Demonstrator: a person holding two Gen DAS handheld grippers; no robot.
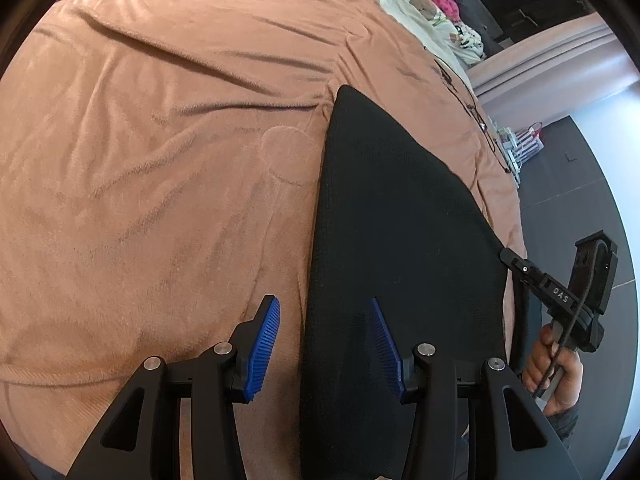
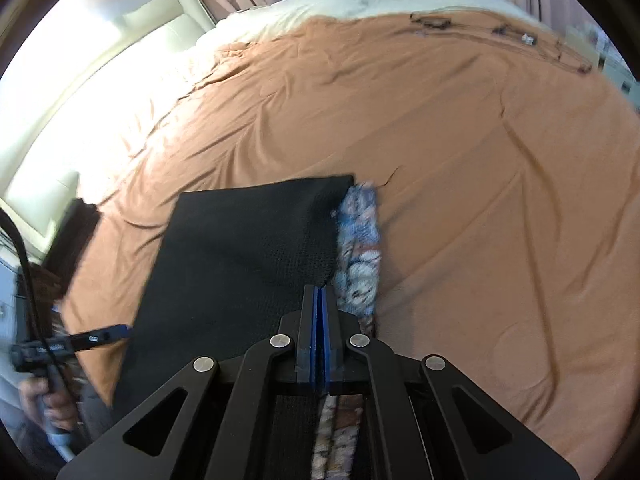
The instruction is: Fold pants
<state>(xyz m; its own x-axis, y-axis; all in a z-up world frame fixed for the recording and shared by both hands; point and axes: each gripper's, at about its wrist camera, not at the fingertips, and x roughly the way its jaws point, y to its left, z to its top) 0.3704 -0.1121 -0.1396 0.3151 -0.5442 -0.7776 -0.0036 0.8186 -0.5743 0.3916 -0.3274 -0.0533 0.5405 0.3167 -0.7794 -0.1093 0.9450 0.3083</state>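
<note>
Pants: black, knitted-looking, folded to a flat panel on the near part of the bed; in the left wrist view they run as a long dark wedge narrowing to a point further up the bed.
Patterned cloth: blue, white and brown print, bunched along the right edge of the black panel and touching it; what garment it is cannot be told.
Right gripper: jaws pressed fully together, blue pads meeting, right at the seam where the black fabric and the print meet; whether any cloth is pinched between the pads cannot be told. Seen from the left wrist view, its tip sits at the pants' right edge.
Left gripper: jaws partly apart, nothing clamped; one blue pad over the blanket, the other over the black fabric, the pants' left edge lying between them.
Right hand: wrapped round the gripper's handle, cable trailing past it.
Left hand: blurred, on its handle at the bed's near left edge.
Blanket: salmon-brown, plush, creased, covering most of the bed.
White bedding: at the far end, soft toys beyond it.
Curtain: pink, beside the bed.
</note>
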